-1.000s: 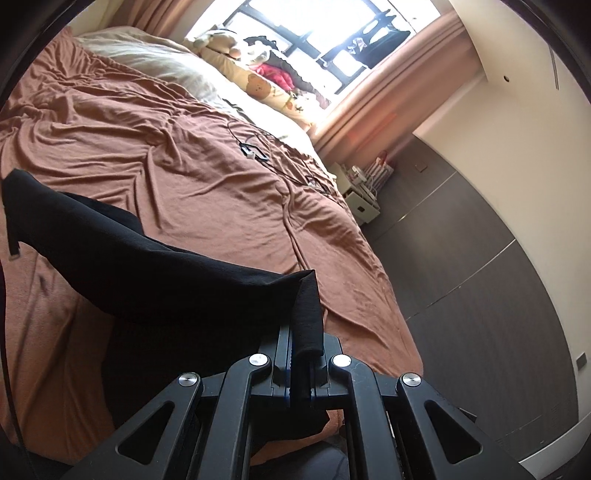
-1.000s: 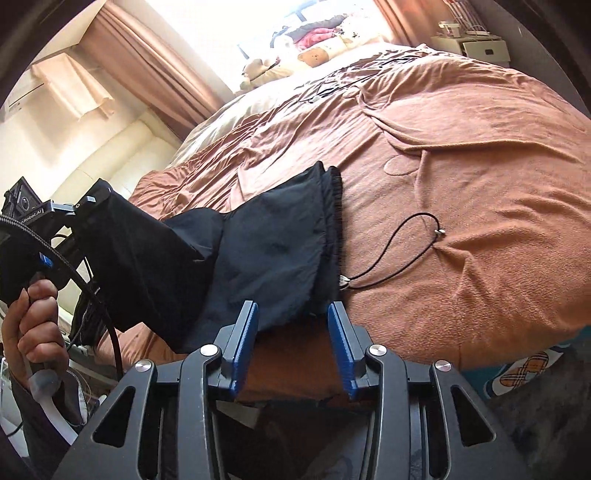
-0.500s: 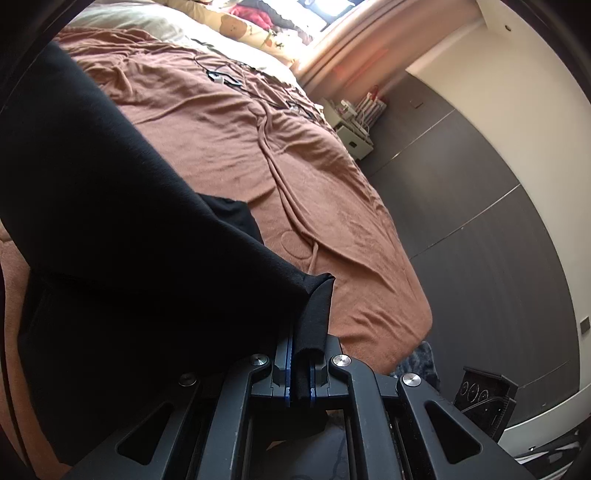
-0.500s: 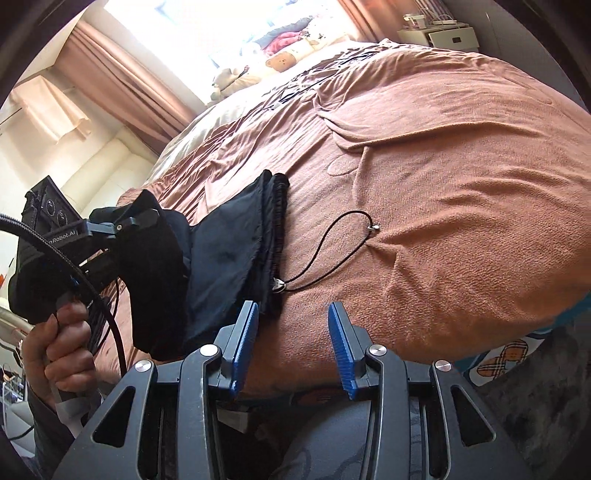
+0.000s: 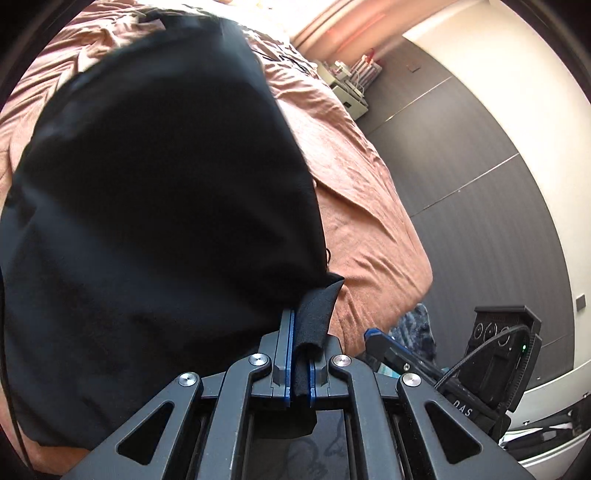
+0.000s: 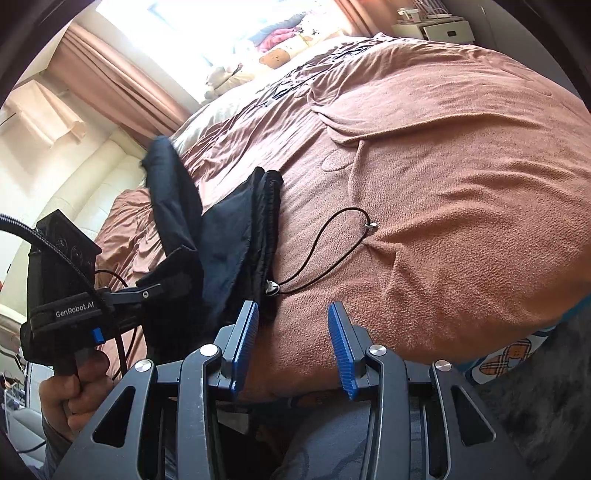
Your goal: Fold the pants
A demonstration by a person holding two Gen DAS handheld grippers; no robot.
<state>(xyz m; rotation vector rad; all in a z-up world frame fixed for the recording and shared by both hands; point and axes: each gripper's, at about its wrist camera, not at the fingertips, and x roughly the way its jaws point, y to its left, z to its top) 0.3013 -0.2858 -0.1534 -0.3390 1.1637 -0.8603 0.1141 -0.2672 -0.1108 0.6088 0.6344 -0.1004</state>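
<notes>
Black pants (image 5: 155, 206) fill most of the left wrist view, draped over the brown bedspread (image 5: 362, 206). My left gripper (image 5: 300, 354) is shut on a fold of the black cloth. In the right wrist view the pants (image 6: 236, 236) lie on the bed near its front edge, waistband to the right, with a black drawstring (image 6: 325, 243) looping out over the spread. The left gripper (image 6: 151, 290) holds up a flap of the pants at the left. My right gripper (image 6: 291, 332) stands open above the bed's front edge, just right of the waistband, with nothing between its fingers.
The brown bedspread (image 6: 443, 184) stretches wide to the right. Pillows and soft toys (image 6: 258, 59) lie at the window end. A white nightstand (image 6: 432, 27) stands past the bed. Dark wall panels (image 5: 461, 177) line the far side. A hand (image 6: 74, 387) grips the left tool.
My left gripper has swung down and over toward the waistband, carrying the black cloth so that it now covers most of its view. The right gripper has barely moved.
</notes>
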